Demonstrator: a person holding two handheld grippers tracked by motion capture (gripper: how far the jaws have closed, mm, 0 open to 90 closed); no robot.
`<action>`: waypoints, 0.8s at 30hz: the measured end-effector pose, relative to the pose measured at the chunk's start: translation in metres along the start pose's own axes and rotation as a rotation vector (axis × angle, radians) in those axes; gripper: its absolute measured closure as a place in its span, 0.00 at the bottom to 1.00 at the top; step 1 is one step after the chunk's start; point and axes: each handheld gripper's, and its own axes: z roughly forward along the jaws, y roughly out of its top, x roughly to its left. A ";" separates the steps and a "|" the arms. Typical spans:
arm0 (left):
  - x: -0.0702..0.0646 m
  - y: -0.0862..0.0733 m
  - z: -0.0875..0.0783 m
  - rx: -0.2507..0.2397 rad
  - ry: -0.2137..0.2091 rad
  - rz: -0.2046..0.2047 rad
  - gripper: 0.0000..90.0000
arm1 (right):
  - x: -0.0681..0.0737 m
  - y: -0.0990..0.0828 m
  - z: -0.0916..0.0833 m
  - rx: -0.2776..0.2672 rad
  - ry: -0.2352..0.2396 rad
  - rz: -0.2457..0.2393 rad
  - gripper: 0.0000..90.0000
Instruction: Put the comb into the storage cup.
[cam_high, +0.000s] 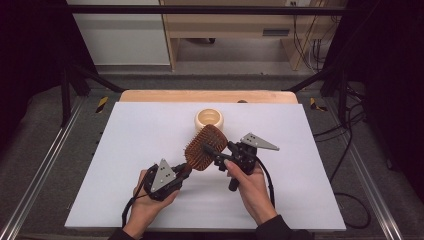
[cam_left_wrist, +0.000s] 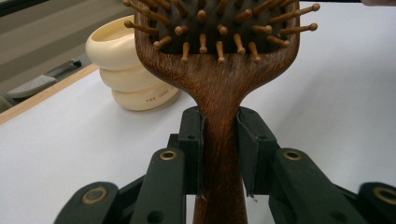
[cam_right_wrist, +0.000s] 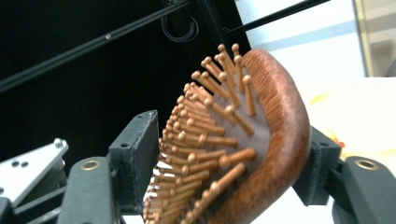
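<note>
The hairbrush (cam_left_wrist: 219, 88) is dark, grained wood with smooth wooden pins; the cream ring holder (cam_left_wrist: 122, 70) looks glossy; the table (cam_high: 150, 135) is matt white.

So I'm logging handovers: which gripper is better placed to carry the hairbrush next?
Left, probably. The left gripper already clamps the hairbrush squarely by its handle. The right gripper straddles the bristled head, one pad against the pins, one behind the wooden back, a less secure hold.

Even bright light, dark surroundings
</note>
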 end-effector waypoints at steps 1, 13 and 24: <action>0.001 0.000 0.000 0.002 0.005 -0.002 0.81 | -0.001 0.000 0.002 0.000 0.006 0.010 0.40; 0.014 -0.008 0.000 0.009 0.048 -0.022 0.81 | 0.002 0.006 0.022 0.020 0.021 0.092 0.55; 0.021 -0.011 -0.001 -0.025 0.052 -0.083 0.81 | 0.019 0.019 0.036 0.053 0.010 0.026 0.59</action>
